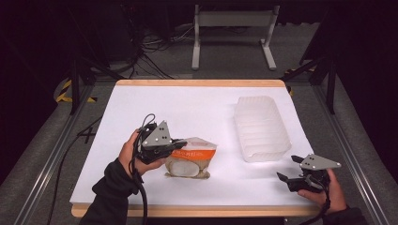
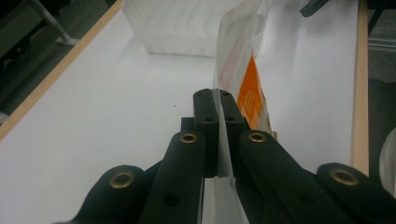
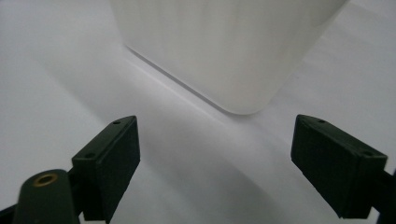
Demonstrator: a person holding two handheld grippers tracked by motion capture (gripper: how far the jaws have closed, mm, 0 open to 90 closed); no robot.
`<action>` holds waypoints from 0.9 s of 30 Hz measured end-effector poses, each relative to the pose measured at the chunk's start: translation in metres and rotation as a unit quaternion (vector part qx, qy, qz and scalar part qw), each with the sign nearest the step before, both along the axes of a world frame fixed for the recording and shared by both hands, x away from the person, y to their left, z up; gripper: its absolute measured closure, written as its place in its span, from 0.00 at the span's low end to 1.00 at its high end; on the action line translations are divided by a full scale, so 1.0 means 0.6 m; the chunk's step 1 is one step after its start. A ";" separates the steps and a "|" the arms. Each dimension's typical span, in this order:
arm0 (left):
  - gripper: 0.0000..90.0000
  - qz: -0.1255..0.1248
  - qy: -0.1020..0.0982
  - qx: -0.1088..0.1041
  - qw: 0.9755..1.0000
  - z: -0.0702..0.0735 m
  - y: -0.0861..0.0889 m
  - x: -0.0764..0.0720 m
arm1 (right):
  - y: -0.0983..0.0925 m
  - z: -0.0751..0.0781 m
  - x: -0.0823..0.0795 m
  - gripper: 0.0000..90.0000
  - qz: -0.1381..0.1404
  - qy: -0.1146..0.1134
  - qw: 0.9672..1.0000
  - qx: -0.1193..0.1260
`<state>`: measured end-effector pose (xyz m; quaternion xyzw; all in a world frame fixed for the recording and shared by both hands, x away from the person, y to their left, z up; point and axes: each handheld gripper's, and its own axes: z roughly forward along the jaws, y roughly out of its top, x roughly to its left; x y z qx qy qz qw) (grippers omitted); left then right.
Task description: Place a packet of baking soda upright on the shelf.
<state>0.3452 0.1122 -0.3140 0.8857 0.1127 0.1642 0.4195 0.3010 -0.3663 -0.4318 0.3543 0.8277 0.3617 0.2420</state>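
A clear plastic bag [image 1: 192, 157] with an orange label and pale round contents hangs just above the white table, a little left of centre. My left gripper [image 1: 177, 146] is shut on the bag's upper left edge and holds it up. In the left gripper view the two black jaws pinch the thin film of the bag [image 2: 243, 70], which rises ahead of the left gripper [image 2: 217, 100]. My right gripper [image 1: 287, 168] rests near the front right corner of the table, open, with nothing between its jaws. The right gripper [image 3: 215, 154] faces a corner of the white tub [image 3: 224, 51].
A translucent white ribbed tub [image 1: 261, 127] stands upside-down-looking on the right half of the table [image 1: 155, 108]. The table has a wooden rim at the far and near edges. Cables and a grey frame lie on the floor beyond.
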 end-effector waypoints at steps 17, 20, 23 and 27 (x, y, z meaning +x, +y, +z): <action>1.00 0.017 -0.029 -0.017 0.999 0.017 -0.025 0.001 | -0.008 0.002 0.000 0.18 -0.019 -0.006 1.000 0.015; 1.00 0.017 -0.030 -0.027 0.999 0.025 -0.027 0.007 | -0.008 0.002 -0.001 0.18 -0.019 -0.008 1.000 0.016; 1.00 0.015 -0.029 -0.052 0.998 0.037 -0.028 0.013 | -0.008 0.003 -0.002 0.18 -0.017 -0.010 1.000 0.020; 1.00 0.012 -0.029 -0.077 0.997 0.053 -0.034 0.020 | -0.006 0.005 -0.001 0.19 -0.019 -0.016 0.999 0.023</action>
